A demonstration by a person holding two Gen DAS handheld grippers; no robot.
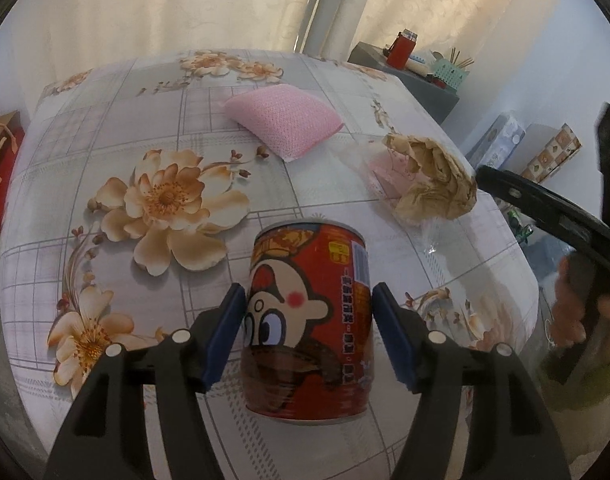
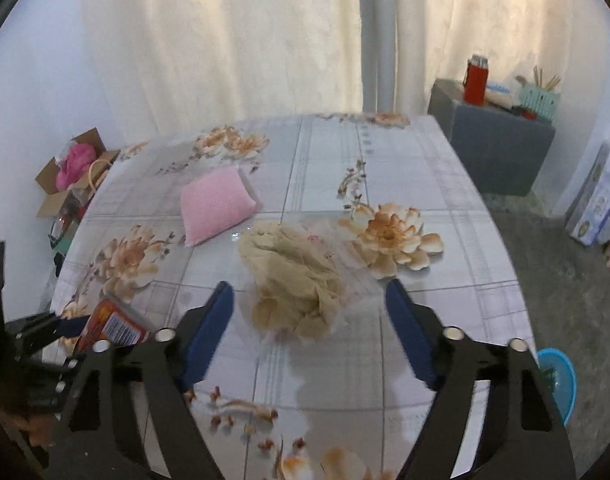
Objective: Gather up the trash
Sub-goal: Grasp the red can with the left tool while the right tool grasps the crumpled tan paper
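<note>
Red drink can [image 1: 307, 320] w/ cartoon face stands upright on the floral tablecloth [image 1: 105, 128], right between the blue pads of the left gripper [image 1: 309, 332]. L pad looks to touch the can's side, R pad sits at the other side w/ maybe a sliver of gap; can't tell if it's actually clamped or just bracketed. Beyond the L jaws and off to their right lies a crumpled beige paper wad [image 1: 433, 178] on a thin clear/pink plastic wrapper [image 1: 385, 176]. Farther ahead of the jaws, slightly right of their centre line, is a pink mesh sponge [image 1: 283, 118], flat on the cloth, well apart from the can. Right gripper [image 2: 309, 332] has jaws apart, nothing pressed between the pads; the paper wad [image 2: 293, 284] sits in the gap between the tips in this view, but the pads don't touch it, and a shadow falls on the cloth just below it. Pink sponge [image 2: 215, 210] is ahead of the R jaws and left. Can [image 2: 113, 322] shows at the far left of the R jaws, tilted in that view, w/ the left gripper's fingers [image 2: 49, 326] beside it. Right of the R jaws, off the table edge, a blue bin rim [image 2: 561, 380] on the floor. A hand [image 1: 573, 304] blurs at the right edge of the L wrist view.
</note>
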